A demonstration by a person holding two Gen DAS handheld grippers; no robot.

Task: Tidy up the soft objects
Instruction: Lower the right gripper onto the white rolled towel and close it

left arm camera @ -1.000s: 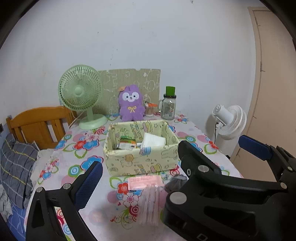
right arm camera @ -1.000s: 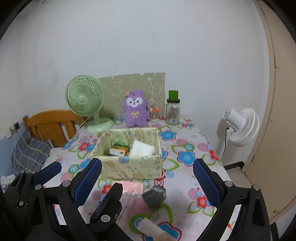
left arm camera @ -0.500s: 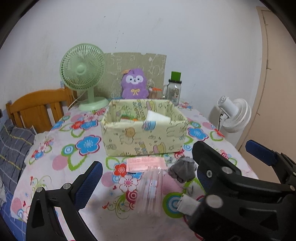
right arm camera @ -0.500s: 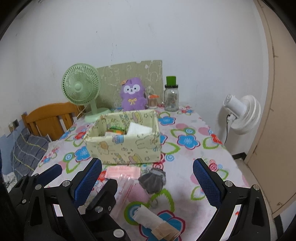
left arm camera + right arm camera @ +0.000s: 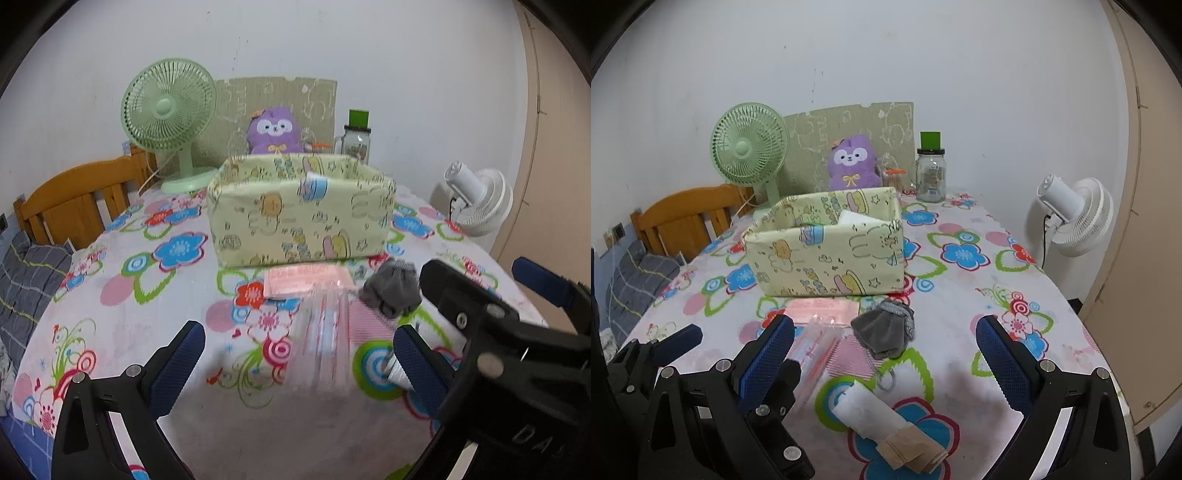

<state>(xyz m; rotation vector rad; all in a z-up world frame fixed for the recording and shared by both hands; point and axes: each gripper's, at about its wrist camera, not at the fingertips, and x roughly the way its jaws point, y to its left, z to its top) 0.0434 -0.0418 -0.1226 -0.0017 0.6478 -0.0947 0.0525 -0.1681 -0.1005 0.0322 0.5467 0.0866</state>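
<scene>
- Soft things — a clear pouch [image 5: 816, 354], a pink packet [image 5: 822, 308], a grey sock [image 5: 886, 328] and a white-and-tan roll [image 5: 886, 428] — are lying loose on the flowered table [image 5: 964, 295], just in front of the box [image 5: 827, 251]; none is being held.
- The step in hand looks like the reach for a first pick: both tongs are hovering low over the near edge of the table, facing the pile, with nothing lifted yet.
- Left gripper [image 5: 295, 369] is standing wide open and empty, its fingers [image 5: 177, 363] straddling the pouch, which is lying flat between and beyond them. The view is blurred here, so I cannot tell whether the pads are touching the table.
- Right gripper [image 5: 886, 369] is open just as wide and also empty, framing the sock and the roll — the roll nearest, the sock just behind it and touching the pink packet's corner.
- Next move, as I judge it: one gripper needs to be dropping onto a single item and closing on its bulk, then carrying it up over the box wall. The flat pouch may be hard to pinch off the cloth; the sock or roll looks easier.
- The box already has a white pack and other bits inside, with room left.
</scene>
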